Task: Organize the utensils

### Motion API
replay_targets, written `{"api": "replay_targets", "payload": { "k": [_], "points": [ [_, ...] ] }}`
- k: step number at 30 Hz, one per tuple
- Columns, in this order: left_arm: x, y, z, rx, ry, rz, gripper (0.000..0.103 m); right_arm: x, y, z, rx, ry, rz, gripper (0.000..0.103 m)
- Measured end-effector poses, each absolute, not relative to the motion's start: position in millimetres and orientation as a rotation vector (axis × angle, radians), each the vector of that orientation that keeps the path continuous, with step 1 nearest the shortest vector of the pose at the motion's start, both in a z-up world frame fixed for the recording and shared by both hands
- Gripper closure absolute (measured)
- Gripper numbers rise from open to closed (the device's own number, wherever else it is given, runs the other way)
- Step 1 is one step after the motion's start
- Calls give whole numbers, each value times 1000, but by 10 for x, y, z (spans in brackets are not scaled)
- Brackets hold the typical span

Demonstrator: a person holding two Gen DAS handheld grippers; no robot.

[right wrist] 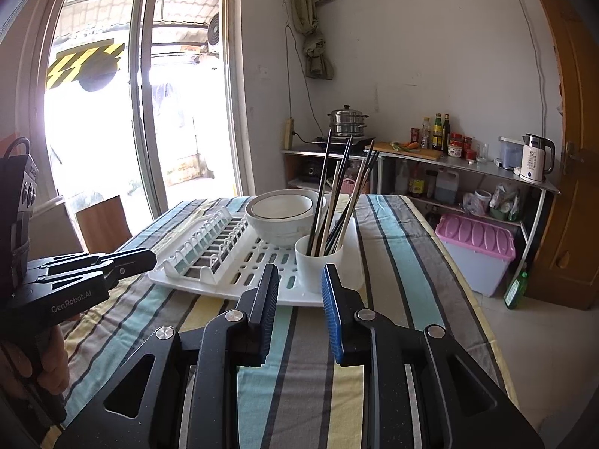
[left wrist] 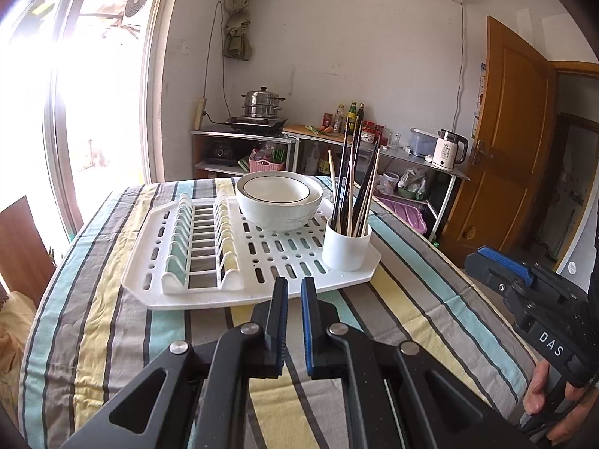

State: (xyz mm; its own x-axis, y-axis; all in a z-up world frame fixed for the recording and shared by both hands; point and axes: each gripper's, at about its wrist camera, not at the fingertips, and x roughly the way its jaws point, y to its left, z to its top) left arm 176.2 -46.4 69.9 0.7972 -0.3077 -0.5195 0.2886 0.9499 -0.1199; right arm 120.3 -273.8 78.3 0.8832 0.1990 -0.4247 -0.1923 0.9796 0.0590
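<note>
Drying rack, white plastic, slotted: lies flat on the striped worktop. All places below are given from this rack.

- Cup, white: stands upright on the rack's near right corner.
- Chopsticks, dark and pale: stand upright in the cup, fanned.
- Bowls, white, nested: on the rack's far middle.
- Left tool: before the rack's near edge, jaws a narrow gap apart, empty.
- Right tool: before the cup corner, jaws moderately apart, empty.
</note>
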Motion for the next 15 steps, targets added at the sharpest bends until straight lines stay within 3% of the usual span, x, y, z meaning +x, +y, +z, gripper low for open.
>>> {"api": "replay_targets", "payload": {
  "k": [15],
  "points": [
    [1123, -395, 379, -10, 584, -293, 97, 647, -2545, 496, -11, 477, 209, 78]
  ]
}}
